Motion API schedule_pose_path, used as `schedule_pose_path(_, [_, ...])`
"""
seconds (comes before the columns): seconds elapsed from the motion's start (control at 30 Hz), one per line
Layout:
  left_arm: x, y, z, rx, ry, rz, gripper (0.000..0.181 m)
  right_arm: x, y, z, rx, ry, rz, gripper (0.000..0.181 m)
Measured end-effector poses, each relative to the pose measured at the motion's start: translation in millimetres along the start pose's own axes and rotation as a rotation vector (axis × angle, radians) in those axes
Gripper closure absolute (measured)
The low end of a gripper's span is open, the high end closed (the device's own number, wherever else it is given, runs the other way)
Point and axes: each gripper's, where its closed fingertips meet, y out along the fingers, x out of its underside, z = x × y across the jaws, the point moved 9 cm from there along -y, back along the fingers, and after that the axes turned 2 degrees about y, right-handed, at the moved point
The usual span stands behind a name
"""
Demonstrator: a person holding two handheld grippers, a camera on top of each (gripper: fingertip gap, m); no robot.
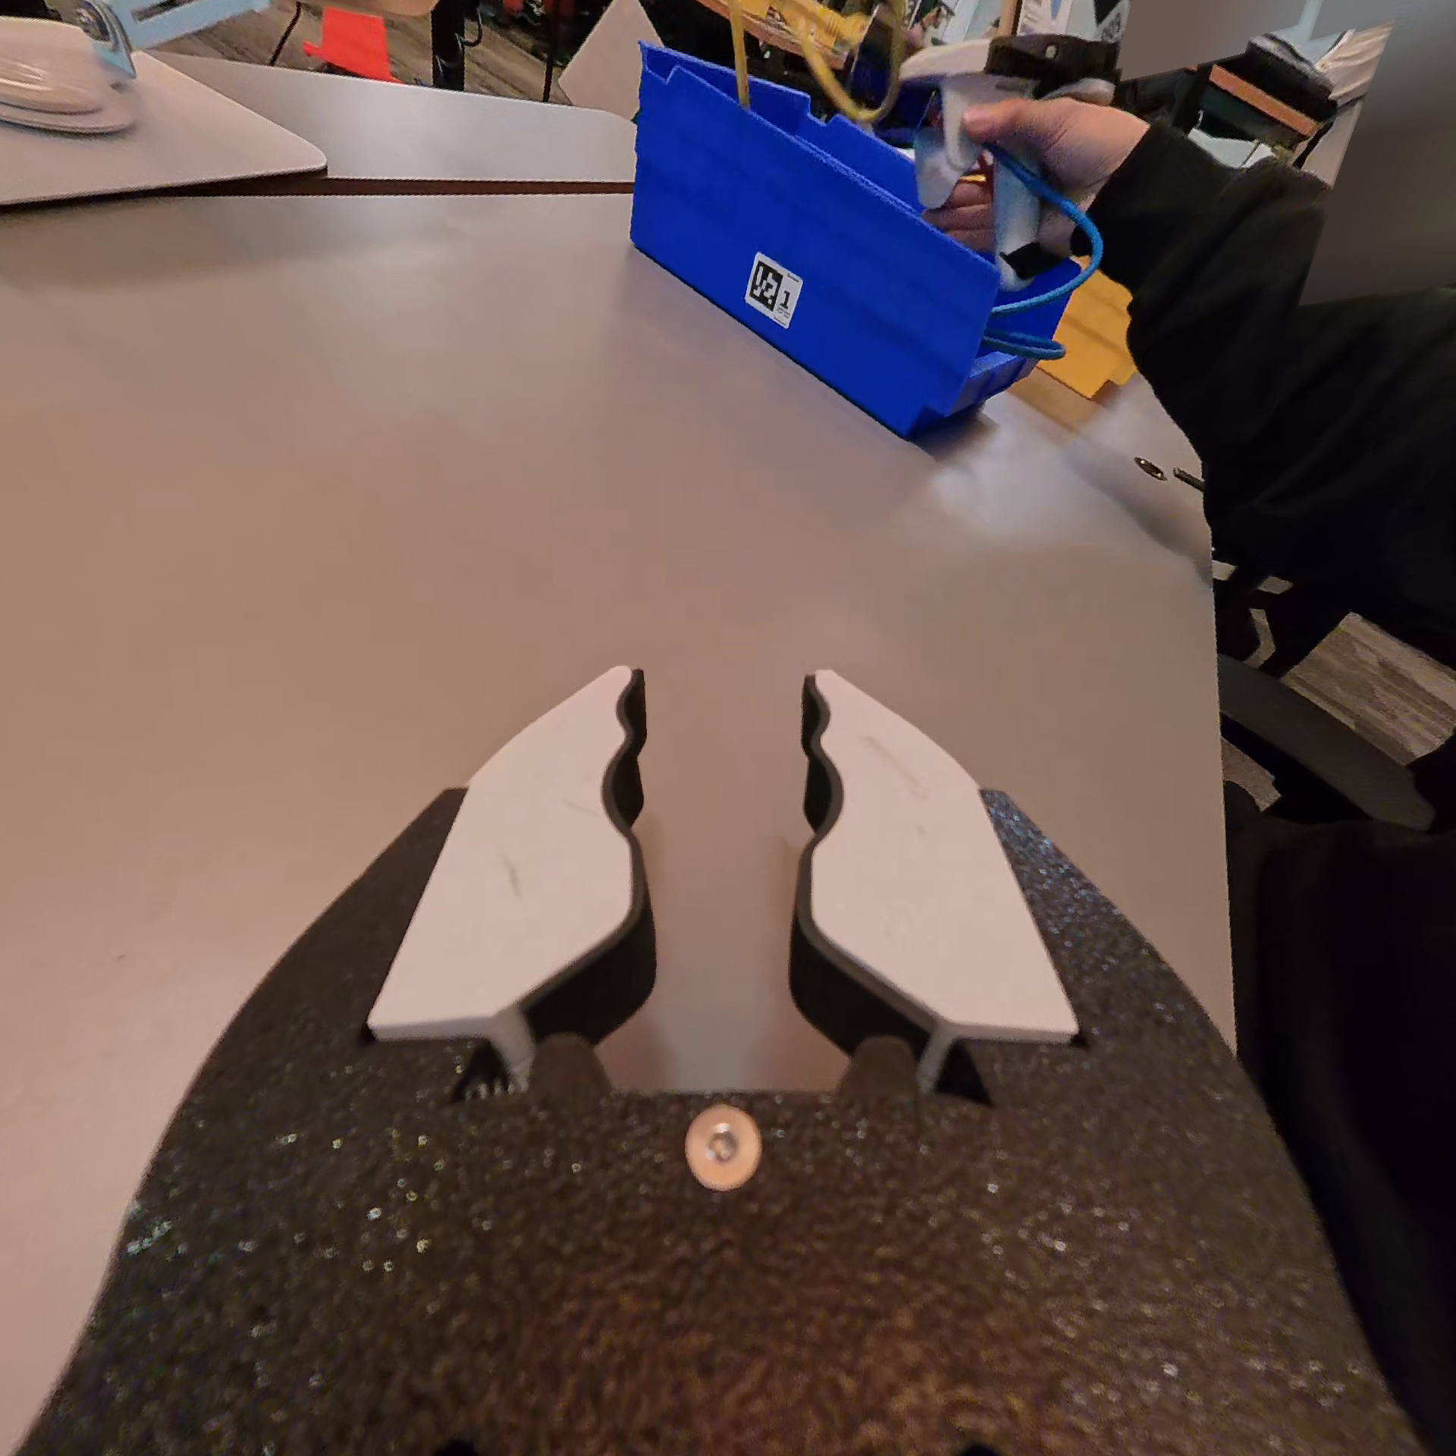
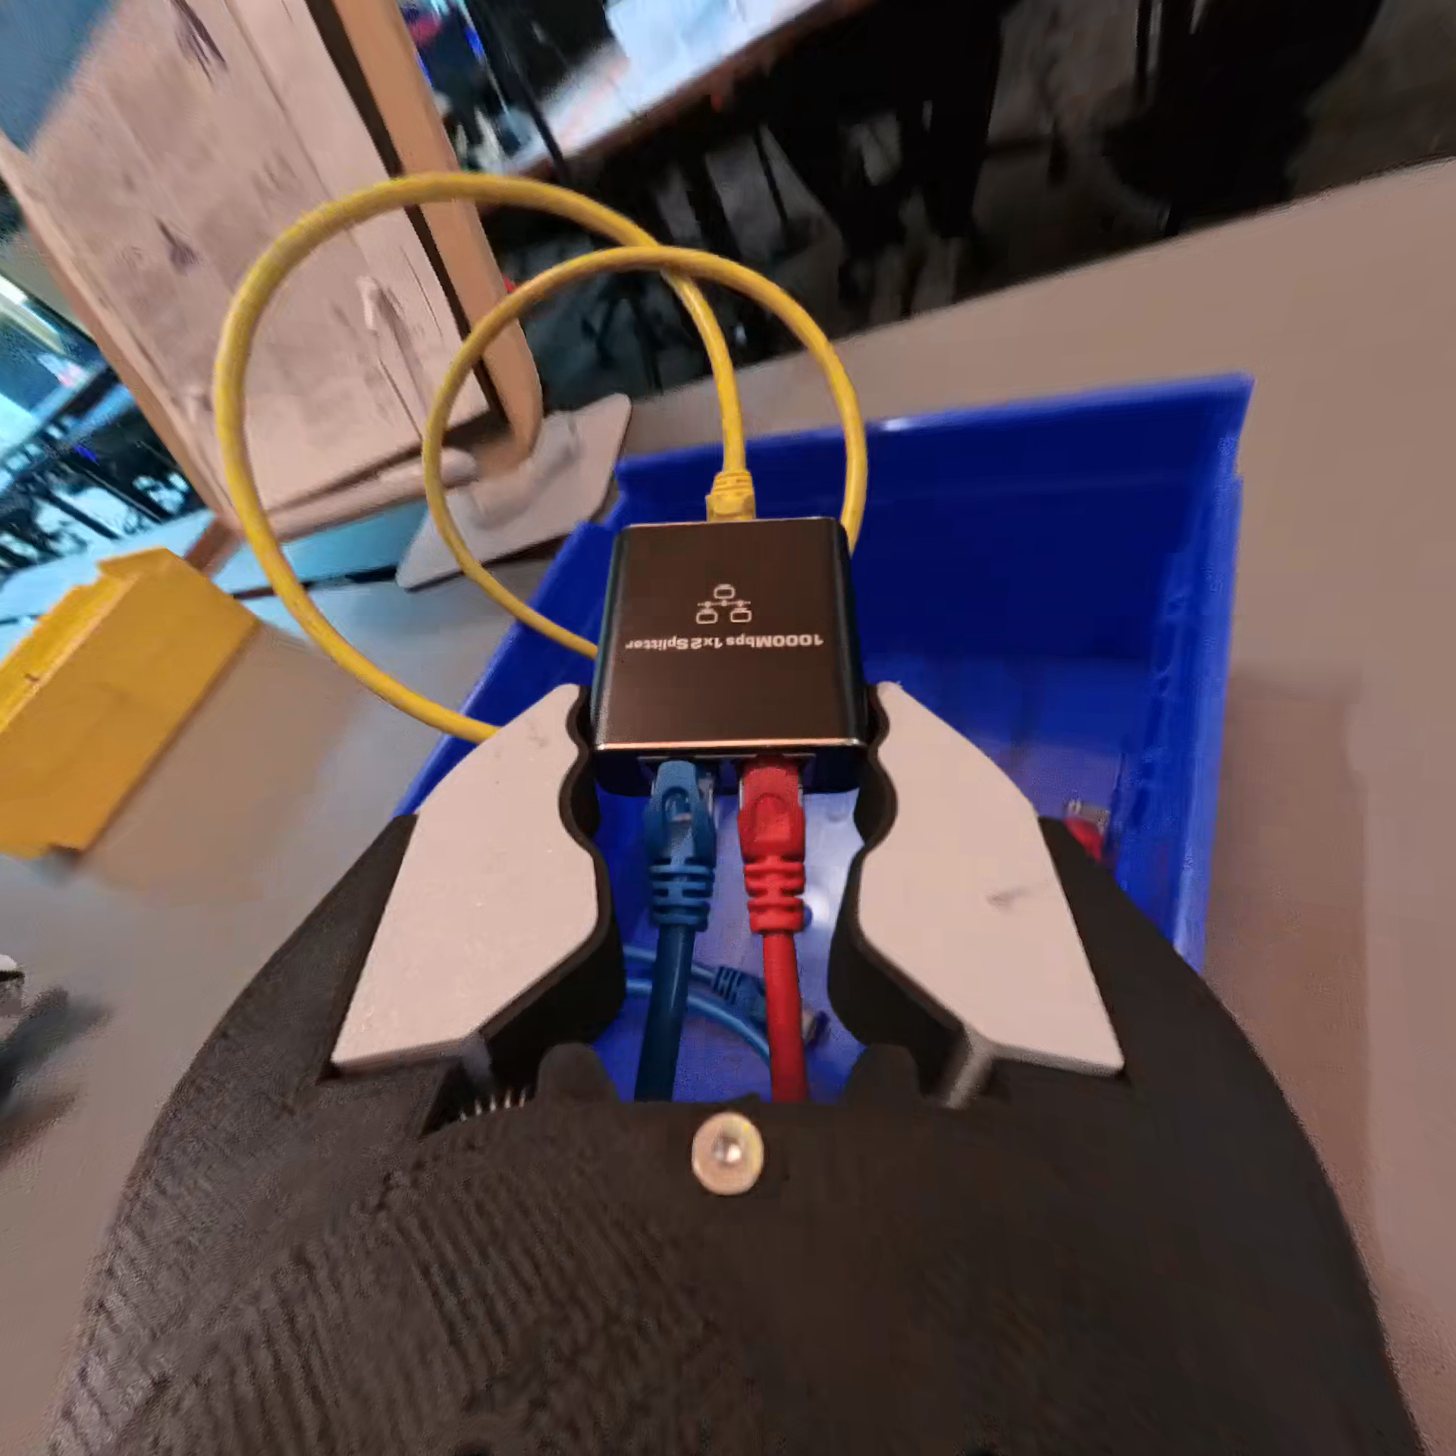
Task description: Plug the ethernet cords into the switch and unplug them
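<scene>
In the right wrist view my right gripper (image 2: 725,705) is shut on a small black switch (image 2: 725,630) and holds it above a blue bin (image 2: 1064,591). A blue cord (image 2: 677,851) and a red cord (image 2: 776,851) are plugged into its near side. A yellow cord (image 2: 729,492) is plugged into its far side and loops up to the left. In the left wrist view my left gripper (image 1: 723,685) is open and empty over the grey table (image 1: 394,512). The right gripper (image 1: 969,150), held by a hand, shows far off over the blue bin (image 1: 788,228), with the yellow cord (image 1: 741,63) and blue cord (image 1: 1079,260) hanging there.
A yellow bin (image 2: 102,693) sits left of the blue bin in the right wrist view and shows behind it in the left wrist view (image 1: 1087,347). A grey stand base (image 2: 520,488) is beyond the bin. A dark sleeve (image 1: 1300,394) is at the table's right edge.
</scene>
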Motion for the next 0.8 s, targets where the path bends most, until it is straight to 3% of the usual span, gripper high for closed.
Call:
schedule_pose_path(0.17, [0.2, 1.2, 1.7, -0.006, 0.016, -0.009, 0.145, 11.5, 18.1, -6.2, 0.022, 0.082, -0.161, 0.110])
schedule_pose_path(0.27, [0.5, 2.8, 2.3, 0.000, 0.020, -0.025, 0.145, 3.9, 14.2, -18.3, 0.044, -0.097, -0.180, 0.092])
schedule_pose_path(0.33, [0.7, 3.8, 3.1, -0.001, 0.028, -0.034, 0.145, -5.9, 4.6, -25.5, 0.129, -0.259, -0.174, 0.089])
schedule_pose_path(0.47, [0.4, 7.4, 6.5, -0.017, 0.055, -0.044, 0.145, -14.2, -31.3, -49.1, 0.242, -0.475, -0.243, 0.089])
schedule_pose_path(0.6, [-4.8, 22.8, 21.8, -0.026, 0.114, -0.025, 0.142, 13.0, -86.4, -84.2, 0.201, -0.589, -0.192, 0.097])
schedule_pose_path(0.7, [-17.5, 52.7, 42.1, -0.074, 0.188, -0.009, 0.130, 38.0, -123.6, -93.2, 0.347, -0.614, -0.031, 0.086])
schedule_pose_path(0.8, [-38.1, 100.9, 71.7, -0.088, 0.253, 0.007, 0.115, 68.3, -141.5, -97.1, 0.353, -0.538, 0.002, 0.088])
